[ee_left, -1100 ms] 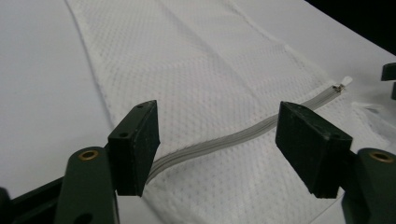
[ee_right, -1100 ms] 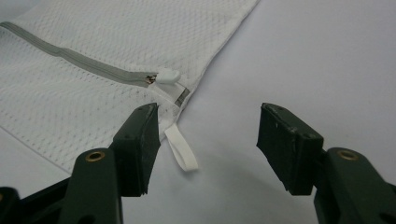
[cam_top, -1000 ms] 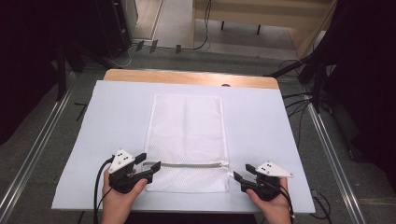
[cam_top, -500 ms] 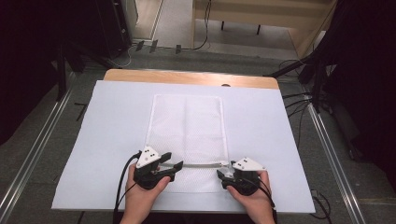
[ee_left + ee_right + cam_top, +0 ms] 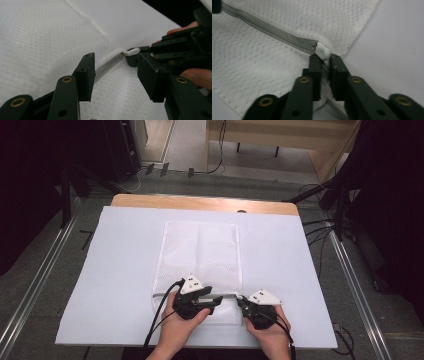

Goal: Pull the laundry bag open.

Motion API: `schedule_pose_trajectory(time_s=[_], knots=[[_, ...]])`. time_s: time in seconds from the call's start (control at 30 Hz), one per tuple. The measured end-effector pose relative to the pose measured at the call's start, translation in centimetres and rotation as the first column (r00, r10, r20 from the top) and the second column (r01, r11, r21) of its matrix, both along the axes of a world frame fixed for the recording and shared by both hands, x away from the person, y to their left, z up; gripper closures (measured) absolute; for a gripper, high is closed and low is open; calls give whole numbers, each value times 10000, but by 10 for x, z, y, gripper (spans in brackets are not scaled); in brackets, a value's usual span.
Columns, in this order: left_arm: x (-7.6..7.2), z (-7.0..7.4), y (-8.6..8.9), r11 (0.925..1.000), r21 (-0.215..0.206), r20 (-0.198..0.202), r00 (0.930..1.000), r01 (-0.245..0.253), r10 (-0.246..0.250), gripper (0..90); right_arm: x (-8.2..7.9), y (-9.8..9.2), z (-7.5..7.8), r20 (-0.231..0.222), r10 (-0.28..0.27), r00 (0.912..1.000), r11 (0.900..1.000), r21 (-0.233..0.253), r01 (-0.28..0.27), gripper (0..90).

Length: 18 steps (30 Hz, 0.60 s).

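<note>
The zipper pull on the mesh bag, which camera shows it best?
The right gripper view: the zipper pull sits close and sharp at its jaw tips. The left gripper view shows it farther off; in the high view it's too small.

Mesh bag (image 5: pixel 201 252) flat on table sheet (image 5: pixel 120 270); zipper (image 5: pixel 165 294) along near edge.

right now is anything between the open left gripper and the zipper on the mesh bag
Nothing visible. The left gripper is open, with the zipper running bare between its jaws on the mesh bag. The right gripper pinches the bag's fabric at the zipper's end, beyond that gap.
</note>
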State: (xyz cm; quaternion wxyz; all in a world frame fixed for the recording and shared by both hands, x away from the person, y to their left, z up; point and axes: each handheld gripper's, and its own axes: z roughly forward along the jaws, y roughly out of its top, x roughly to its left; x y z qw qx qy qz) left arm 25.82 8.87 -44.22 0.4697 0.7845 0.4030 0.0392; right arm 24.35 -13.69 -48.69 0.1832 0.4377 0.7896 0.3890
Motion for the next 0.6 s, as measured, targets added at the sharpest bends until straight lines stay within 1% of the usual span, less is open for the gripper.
schedule_pose_trajectory(time_s=[0.03, 0.07, 0.1, 0.13, 0.17, 0.2, 0.23, 0.27, 0.3, 0.33, 0.37, 0.4, 0.43, 0.47, 0.5, 0.53, 0.57, 0.6], knots=[[0, 0, 0, 10000, 0, 0, 10000, 0, 0, 506, 0, 0, 0, 0, 0, 10000, 10000, 0, 0, 868], [2, -1, -3, 10000, -81, -139, 9999, 52, -53, 506, -1, 1, 0, 32, 10, 10000, 10000, -90, -9, 872], [2, -2, -7, 10000, -27, -142, 9999, 58, -58, 518, -1, 2, 0, 75, 21, 10000, 9999, -143, -20, 875], [4, -5, -14, 9999, 54, -266, 9995, 142, -141, 536, -1, 1, 0, 24, 65, 10000, 10000, 4, -65, 876], [5, -6, -18, 9998, 126, -361, 9993, 122, -118, 549, -1, 0, 1, 19, 97, 10000, 9999, 107, -97, 877], [6, -8, -20, 9996, 273, -445, 9990, 77, -65, 563, -1, -2, 1, 18, 201, 9998, 9996, 205, -201, 878], [6, -8, -20, 9996, 273, -445, 9990, 77, -65, 569, -1, -2, 1, 18, 201, 9998, 9996, 205, -201, 878], [7, -10, -22, 9995, 312, -597, 9982, 56, -37, 573, -2, -3, 2, 74, 243, 9997, 9979, 592, -247, 879], [9, -13, -22, 9992, 410, -665, 9978, 12, 16, 573, -2, -3, 2, 74, 243, 9997, 9979, 592, -247, 879], [10, -16, -23, 9983, 574, -718, 9974, -60, 102, 577, -3, -4, 2, 73, 312, 9995, 9959, 851, -317, 879], [11, -18, -23, 9978, 660, -770, 9970, -50, 101, 588, -3, -4, 3, 64, 432, 9990, 9940, 999, -436, 879], [11, -20, -24, 9976, 690, -828, 9966, 41, 16, 598, -4, -4, 4, 118, 485, 9988, 9924, 1125, -495, 879], [10, -21, -25, 9976, 681, -801, 9968, 137, -82, 604, -5, -3, 5, 208, 541, 9983, 9919, 1141, -561, 879], [8, -20, -26, 9963, 799, -743, 9969, 312, -253, 632, -7, -2, 9, 455, 594, 9972, 9914, 1140, -642, 879], [8, -20, -26, 9963, 799, -743, 9969, 312, -253, 646, -7, -2, 9, 455, 594, 9972, 9914, 1140, -642, 879], [8, -20, -26, 9962, 809, -757, 9968, 315, -254, 654, -9, -2, 13, 672, 605, 9959, 9901, 1227, -684, 879], [7, -20, -26, 9964, 775, -741, 9968, 356, -299, 654, -9, -2, 13, 672, 605, 9959, 9901, 1227, -684, 879], [7, -20, -26, 9965, 755, -723, 9969, 349, -294, 662, -10, -2, 15, 824, 657, 9944, 9899, 1202, -753, 880]])
